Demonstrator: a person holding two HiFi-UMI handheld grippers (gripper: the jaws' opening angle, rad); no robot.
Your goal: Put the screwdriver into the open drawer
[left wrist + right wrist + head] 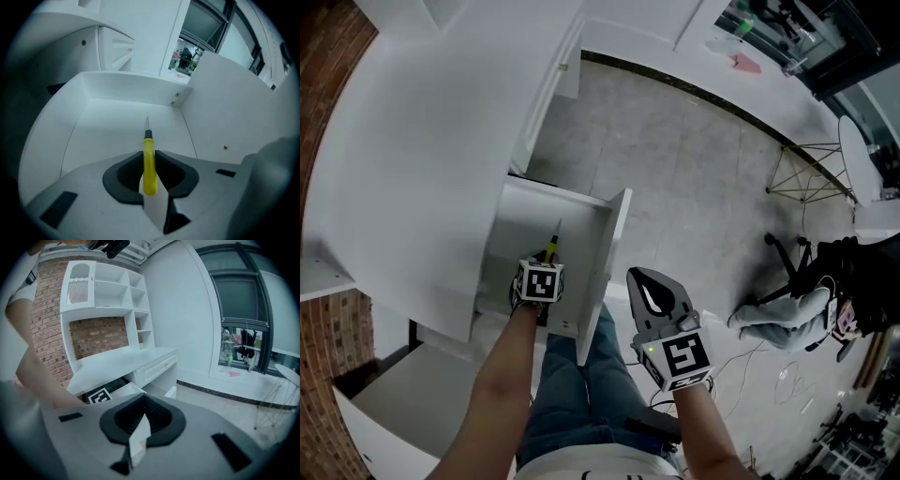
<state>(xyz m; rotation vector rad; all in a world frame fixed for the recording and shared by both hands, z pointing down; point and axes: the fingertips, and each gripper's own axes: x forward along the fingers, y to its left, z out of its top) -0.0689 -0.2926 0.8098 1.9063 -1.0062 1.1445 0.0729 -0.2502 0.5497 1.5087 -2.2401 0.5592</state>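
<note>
The yellow-handled screwdriver (551, 246) (149, 164) is clamped between the jaws of my left gripper (547, 261) (149, 153), which is shut on its handle. Its black collar and metal tip point forward and down. This gripper is held inside the open white drawer (615, 246), and in the left gripper view the tip hangs over the bare drawer floor (108, 136), apart from it. My right gripper (645, 277) (143, 398) is outside the drawer, to the right of its front panel. It is shut with nothing in it.
The white desk top (422, 169) lies left of the drawer and overhangs its back. White shelves (108, 291) stand against a brick wall above it. The person's jeans-clad legs (572, 384) are below the drawer. A black chair (797, 281) and a wire-frame table (811, 173) stand on the grey floor at right.
</note>
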